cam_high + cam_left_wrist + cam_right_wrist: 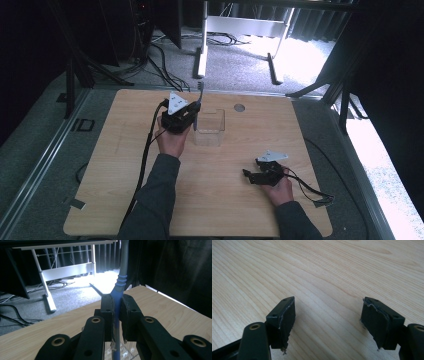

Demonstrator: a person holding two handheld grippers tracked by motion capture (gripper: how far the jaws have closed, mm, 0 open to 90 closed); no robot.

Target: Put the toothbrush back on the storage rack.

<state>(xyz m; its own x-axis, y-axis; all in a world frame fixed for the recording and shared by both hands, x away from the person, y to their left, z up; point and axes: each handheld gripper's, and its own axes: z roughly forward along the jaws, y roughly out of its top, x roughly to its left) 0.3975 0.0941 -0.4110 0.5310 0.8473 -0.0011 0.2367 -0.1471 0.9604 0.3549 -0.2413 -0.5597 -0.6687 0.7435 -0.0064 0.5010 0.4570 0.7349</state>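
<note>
While your left gripper [117,312] clamps the blue toothbrush [120,287] upright beside the clear box [210,127], your right gripper [328,322] rests wide open, empty, on the table [225,200].

Toothbrush [120,283]: head cut off by the top edge of the left gripper view; handle partly hidden between the closed pads of the left gripper [117,305]; its lower end runs off the bottom edge. Clear container [209,127]: contents too faint to tell in the high view. Right gripper [328,322]: body cut off at the bottom edge.
</note>
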